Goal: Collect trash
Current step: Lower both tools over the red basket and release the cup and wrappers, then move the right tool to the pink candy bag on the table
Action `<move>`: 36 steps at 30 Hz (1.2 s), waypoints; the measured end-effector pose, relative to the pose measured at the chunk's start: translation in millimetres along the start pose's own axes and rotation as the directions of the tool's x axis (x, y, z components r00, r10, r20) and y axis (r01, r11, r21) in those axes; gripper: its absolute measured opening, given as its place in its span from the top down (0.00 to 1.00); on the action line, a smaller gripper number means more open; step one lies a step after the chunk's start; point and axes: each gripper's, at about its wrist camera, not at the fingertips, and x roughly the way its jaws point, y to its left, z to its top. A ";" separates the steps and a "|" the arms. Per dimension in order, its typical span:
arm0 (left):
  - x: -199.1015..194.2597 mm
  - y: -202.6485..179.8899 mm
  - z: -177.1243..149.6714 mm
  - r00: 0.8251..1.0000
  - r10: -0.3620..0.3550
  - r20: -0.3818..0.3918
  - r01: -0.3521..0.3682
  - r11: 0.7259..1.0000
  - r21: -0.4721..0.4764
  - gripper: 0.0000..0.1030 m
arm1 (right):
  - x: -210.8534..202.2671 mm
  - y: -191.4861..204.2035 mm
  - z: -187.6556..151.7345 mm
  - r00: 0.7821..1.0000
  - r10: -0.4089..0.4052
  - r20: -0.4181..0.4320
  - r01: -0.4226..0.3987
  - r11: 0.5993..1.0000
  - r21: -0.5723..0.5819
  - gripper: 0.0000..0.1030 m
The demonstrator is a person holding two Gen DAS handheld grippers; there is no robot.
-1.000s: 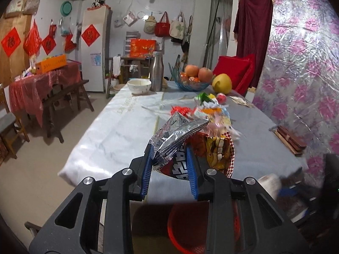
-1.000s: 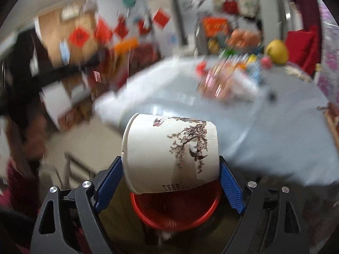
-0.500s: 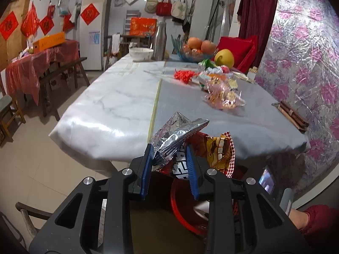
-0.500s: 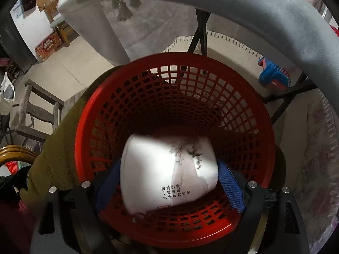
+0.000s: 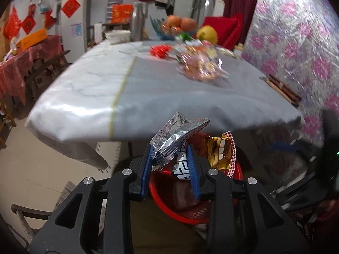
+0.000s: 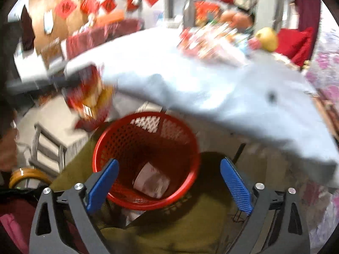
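A: Start at the left gripper (image 5: 170, 158), low centre of its view — the pads pinch a bunch of snack wrappers (image 5: 180, 133), foil side up, a yellow-and-red packet hanging off to the right. The red basket (image 5: 237, 169) sits directly beneath, at the lower middle.

B: So the drop is next, I'd judge. Bring the bundle over the middle of the mouth before letting go; that loose yellow packet could snag the rim.

A: The right gripper (image 6: 168, 180) is spreading wide with nothing between the jaws, and a white cup (image 6: 151, 183) lies in the basket bottom.

B: What's unclear?

A: The right view is badly smeared — the wrappers left on the table (image 6: 211, 89), upper right, are only colour. In the left view the gripper hides most of the basket's inside.
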 end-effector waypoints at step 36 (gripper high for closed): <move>7.7 -4.3 -38.7 0.977 0.211 -0.010 -0.211 0.977 -0.015 0.07 | -25.7 -45.6 -21.6 0.995 -0.077 0.058 0.064 0.978 0.199 0.06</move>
